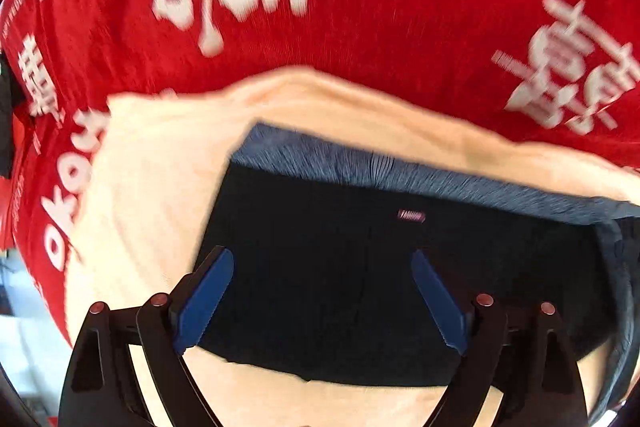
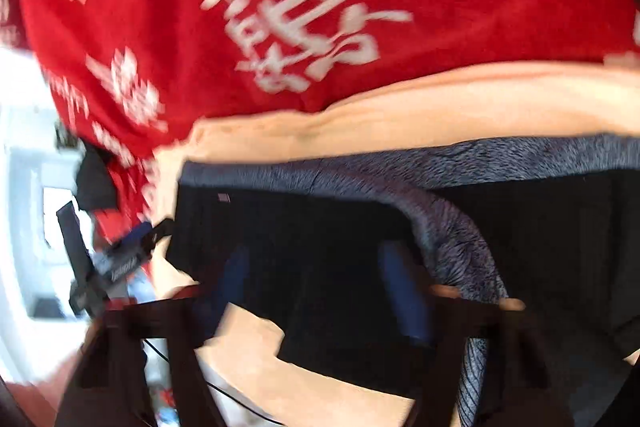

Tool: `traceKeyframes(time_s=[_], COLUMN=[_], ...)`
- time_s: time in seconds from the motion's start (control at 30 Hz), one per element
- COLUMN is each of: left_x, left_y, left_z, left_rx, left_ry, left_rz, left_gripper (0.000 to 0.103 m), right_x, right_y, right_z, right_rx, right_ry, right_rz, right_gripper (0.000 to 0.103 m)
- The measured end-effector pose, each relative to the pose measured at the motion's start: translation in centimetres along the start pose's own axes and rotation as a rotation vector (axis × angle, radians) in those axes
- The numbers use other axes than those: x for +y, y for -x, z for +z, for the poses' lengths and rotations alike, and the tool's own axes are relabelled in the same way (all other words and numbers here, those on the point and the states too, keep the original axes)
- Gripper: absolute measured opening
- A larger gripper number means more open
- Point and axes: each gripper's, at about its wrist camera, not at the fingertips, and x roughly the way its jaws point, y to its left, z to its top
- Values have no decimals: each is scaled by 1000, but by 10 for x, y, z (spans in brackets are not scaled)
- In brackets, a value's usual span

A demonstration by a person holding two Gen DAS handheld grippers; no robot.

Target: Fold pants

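The dark pants (image 1: 360, 267) lie on a pale cream cloth (image 1: 160, 167), which in turn covers a red printed cloth (image 1: 400, 27); the grey-blue waistband (image 1: 360, 159) runs along the far edge, and a small label (image 1: 411, 215) sits just below it. The garment already presents a compact rectangular block, so the fold appears well advanced; the step in hand is judged to be either a further fold or a final squaring of the bundle. The left gripper (image 1: 322, 267) hovers over the near half of the pants with its blue pads (image 1: 206, 299) set wide apart and nothing between them. The right gripper (image 2: 320, 287) is heavily blurred; its jaws also appear spread over dark fabric, close to a turned-back flap of grey lining (image 2: 460, 247), and no cloth is seen clamped, though the blur leaves this uncertain. Both tools point forward and downward across the garment toward the waistband. The next move calls for each gripper to descend on the near edge, close on all layers together, and carry that edge evenly toward the waistband without dragging the cream cloth.
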Motion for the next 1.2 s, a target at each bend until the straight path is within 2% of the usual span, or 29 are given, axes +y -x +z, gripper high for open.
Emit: traceKeyframes(time_s=[0.03,0.1,0.2,0.33,0.47,0.63,0.73,0.83,1.0,1.07,1.2], left_x=[-4,-12,-18,-20,-27,-45,-61,-75,-113,-129,-161], left_y=[-13,-39,-48,-45,-32,-9,6,23,53,62,73], left_z=[-1,-2,-2,1,-1,-7,-15,-27,-70,-93,-131], left_rx=[11,39,2,24,45,35,28,20,7,14,14], left_ry=[5,10,16,12,14,-2,-44,-84,-211,-270,-394], left_rz=[14,72,90,99,106,75,59,12,-67,-118,-145], left_gripper=[91,91,97,97,97,97,97,97,97,97,97], right_x=[5,4,-13,-32,-30,-26,-27,-32,-62,-75,-88], right_y=[-10,-29,-54,-35,-4,27,44,62,93,102,115], right_z=[1,8,23,32,15,-10,-33,-63,-141,-176,-236], right_rx=[25,53,48,-3,-20,-46,-67,-93,-146,-158,-172], right_ry=[35,74,136,-1,36,37,5,-14,-153,-208,-257], right_rz=[-42,-98,-212,-117,-119,-141,-161,-195,-222,-270,-355], right_gripper=[40,40,39,40,62,62,63,64,65,65,65])
